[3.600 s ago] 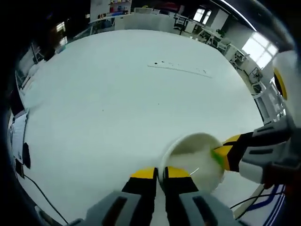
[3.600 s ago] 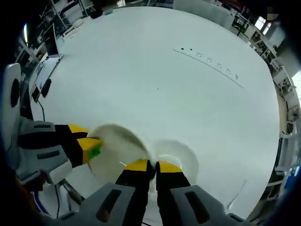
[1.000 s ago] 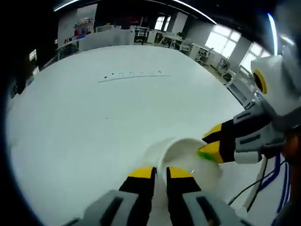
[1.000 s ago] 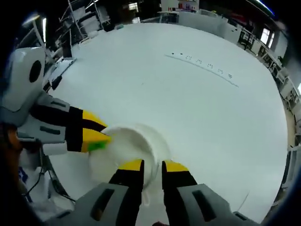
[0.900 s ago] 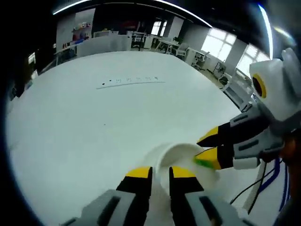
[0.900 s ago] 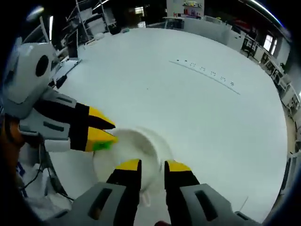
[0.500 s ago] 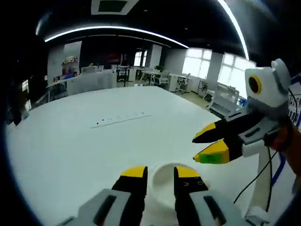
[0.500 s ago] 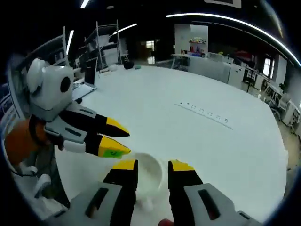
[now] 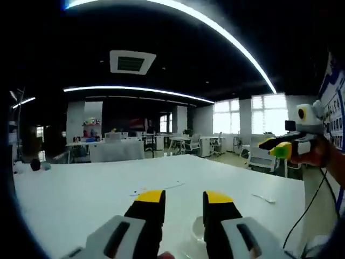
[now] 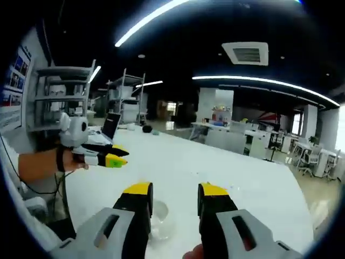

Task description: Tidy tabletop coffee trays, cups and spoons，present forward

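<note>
A broad white table [image 9: 81, 194] runs out into a dim open office, with ceiling light strips [image 10: 259, 81], a ceiling vent [image 9: 129, 61], shelving [image 10: 62, 86] and bright windows [image 9: 269, 110]. Both claws are lifted level, jaws apart and empty: the left claw [image 9: 183, 198] and the right claw [image 10: 173, 190]. A white cup [image 9: 198, 235] sits on the table just below the left claw, by its right jaw. A small spoon [image 9: 264, 198] lies well apart on the table.

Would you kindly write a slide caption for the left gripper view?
Left gripper, fingers apart, raised over a white cup on the white table.
</note>
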Tool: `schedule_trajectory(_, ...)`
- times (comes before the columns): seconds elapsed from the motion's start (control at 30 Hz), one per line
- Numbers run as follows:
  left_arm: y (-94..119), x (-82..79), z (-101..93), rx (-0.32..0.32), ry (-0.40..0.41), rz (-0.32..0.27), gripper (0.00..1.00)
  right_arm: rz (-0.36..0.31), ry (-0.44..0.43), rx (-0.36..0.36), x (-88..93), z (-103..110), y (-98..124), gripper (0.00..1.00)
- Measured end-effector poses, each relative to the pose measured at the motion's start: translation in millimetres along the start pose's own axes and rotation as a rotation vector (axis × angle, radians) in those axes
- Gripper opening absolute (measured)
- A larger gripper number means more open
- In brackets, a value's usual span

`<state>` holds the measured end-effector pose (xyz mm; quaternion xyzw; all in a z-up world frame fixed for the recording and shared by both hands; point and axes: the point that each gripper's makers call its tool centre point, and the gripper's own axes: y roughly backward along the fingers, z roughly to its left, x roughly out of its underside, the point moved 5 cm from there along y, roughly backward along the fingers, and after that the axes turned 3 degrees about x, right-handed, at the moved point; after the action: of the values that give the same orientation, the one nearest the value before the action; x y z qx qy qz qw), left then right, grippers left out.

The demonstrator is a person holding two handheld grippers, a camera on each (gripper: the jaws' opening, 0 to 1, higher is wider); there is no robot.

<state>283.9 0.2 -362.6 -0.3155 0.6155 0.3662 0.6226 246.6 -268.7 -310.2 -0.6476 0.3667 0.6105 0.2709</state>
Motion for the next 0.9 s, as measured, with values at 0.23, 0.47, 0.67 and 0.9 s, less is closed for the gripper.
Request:
schedule_trajectory(0.23,51,-3.0,23.2,-0.128,-0.076,-0.108,0.35,-0.185,-0.013,0.201,-5.3,-50,65,0.36)
schedule_trajectory(0.47,96,6.9,51.4,-0.274,-0.098,-0.17,0.35,-0.262,-0.06,0.288,22.6,-69,108,0.4)
schedule_trajectory(0.67,122,30.4,64.9,-0.358,-0.096,-0.203,0.34,-0.177,-0.116,0.374,73.7,-84,126,0.4)
schedule_trajectory(0.9,134,61.2,67.5,-0.413,-0.086,-0.211,0.34,-0.168,-0.136,0.443,105.4,-94,145,0.41)
